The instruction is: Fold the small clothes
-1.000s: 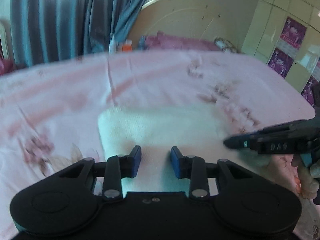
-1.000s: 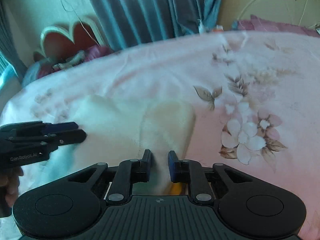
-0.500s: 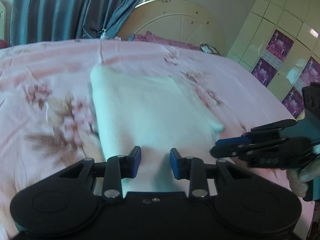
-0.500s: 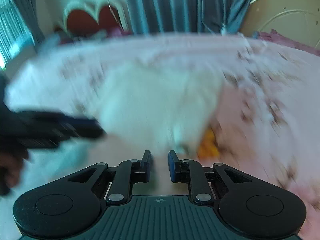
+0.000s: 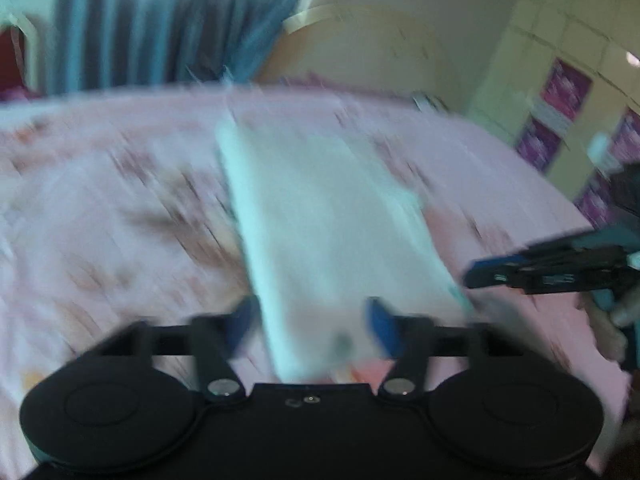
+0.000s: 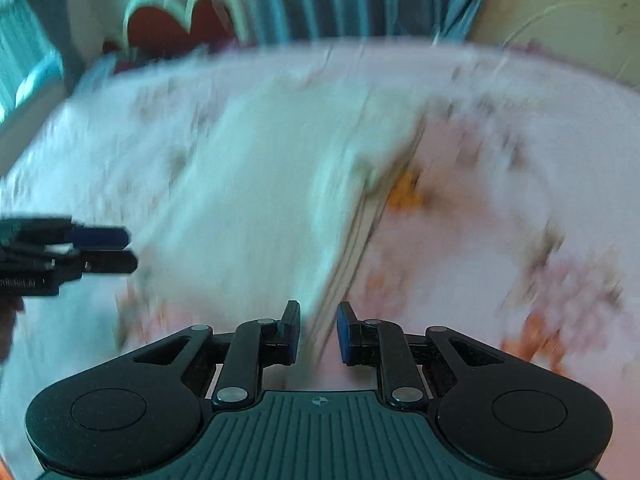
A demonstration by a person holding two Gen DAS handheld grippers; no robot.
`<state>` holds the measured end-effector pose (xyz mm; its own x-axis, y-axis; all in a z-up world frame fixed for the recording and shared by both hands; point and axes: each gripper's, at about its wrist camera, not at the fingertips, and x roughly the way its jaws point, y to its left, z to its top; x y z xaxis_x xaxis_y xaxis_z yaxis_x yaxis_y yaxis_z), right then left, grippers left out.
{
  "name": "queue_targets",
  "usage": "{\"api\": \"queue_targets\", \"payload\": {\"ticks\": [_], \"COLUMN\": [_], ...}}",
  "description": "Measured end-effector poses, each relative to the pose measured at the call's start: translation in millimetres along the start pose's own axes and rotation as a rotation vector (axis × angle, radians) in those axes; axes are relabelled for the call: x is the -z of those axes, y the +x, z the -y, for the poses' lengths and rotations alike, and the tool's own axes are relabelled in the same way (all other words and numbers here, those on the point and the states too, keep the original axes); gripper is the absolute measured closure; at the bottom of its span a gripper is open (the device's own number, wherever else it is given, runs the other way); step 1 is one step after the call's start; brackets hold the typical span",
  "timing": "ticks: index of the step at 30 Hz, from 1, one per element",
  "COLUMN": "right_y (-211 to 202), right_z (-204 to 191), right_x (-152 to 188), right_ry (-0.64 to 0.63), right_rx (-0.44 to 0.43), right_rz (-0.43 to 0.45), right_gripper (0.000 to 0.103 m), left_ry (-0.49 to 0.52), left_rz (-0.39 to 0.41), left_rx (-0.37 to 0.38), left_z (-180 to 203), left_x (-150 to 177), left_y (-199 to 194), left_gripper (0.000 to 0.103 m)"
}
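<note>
**Left jaws spread as the white garment lies folded over on the bed**

Since a second ago, both views have swung across the bed and the left hand-held gripper [image 5: 312,322] has just been opening: its blue pads, earlier close together over the cloth, now stand wide apart on either side of the near end of the white garment [image 5: 332,232], without pressing on it. Everything is blurred by motion.

From the left wrist view, the garment runs as a long pale strip from 6 o'clock, between the spread pads, up toward 12 o'clock across the pink flowered bedsheet [image 5: 100,200]. At 3 o'clock the right hand-held gripper [image 5: 474,276] reaches in from the side, fingers nearly together.

From the right wrist view, the right hand-held gripper [image 6: 318,330] has its pads set narrowly, with the layered near edge of the garment [image 6: 280,184] running down between them; whether they truly pinch that edge is too blurred to say, though it looks likely. The left tool's fingers show at 9 o'clock.

Judging by the stacked layers along the garment's edge, one fold is laid and the left side is letting go. Next, the right side probably needs to release too, then both should take fresh hold for a further fold or smoothing.
</note>
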<state>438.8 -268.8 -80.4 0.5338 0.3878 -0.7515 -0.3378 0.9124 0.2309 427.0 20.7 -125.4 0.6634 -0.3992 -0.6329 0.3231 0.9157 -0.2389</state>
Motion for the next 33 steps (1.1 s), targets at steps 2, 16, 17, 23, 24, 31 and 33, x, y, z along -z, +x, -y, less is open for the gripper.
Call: {"api": "queue_targets", "payload": {"ticks": [2, 16, 17, 23, 24, 31, 33], "right_y": [1, 44, 41, 30, 27, 29, 36], "right_z": [10, 16, 16, 26, 28, 48, 59], "right_x": [-17, -40, -39, -34, -34, -36, -35], "right_ry": [0.067, 0.137, 0.15, 0.308, 0.333, 0.454, 0.485], "right_rx": [0.008, 0.087, 0.081, 0.058, 0.058, -0.061, -0.103], "right_rz": [0.063, 0.055, 0.058, 0.098, 0.118, 0.139, 0.126], "right_gripper": [0.085, 0.085, 0.085, 0.057, 0.04, 0.026, 0.026], "left_ry": [-0.013, -0.08, -0.071, -0.035, -0.03, -0.169, -0.229], "left_rz": [0.031, -0.096, -0.096, -0.104, -0.104, -0.112, -0.119], "left_rx": [-0.024, -0.067, -0.065, -0.06, -0.064, 0.059, 0.105], "left_z": [-10, -29, -29, -30, -31, -56, -63], "left_x": [-15, -32, -32, -34, -34, -41, -41], "left_y": [7, 71, 72, 72, 71, 75, 80], "left_gripper": [0.025, 0.033, 0.033, 0.021, 0.019, 0.026, 0.031]}}
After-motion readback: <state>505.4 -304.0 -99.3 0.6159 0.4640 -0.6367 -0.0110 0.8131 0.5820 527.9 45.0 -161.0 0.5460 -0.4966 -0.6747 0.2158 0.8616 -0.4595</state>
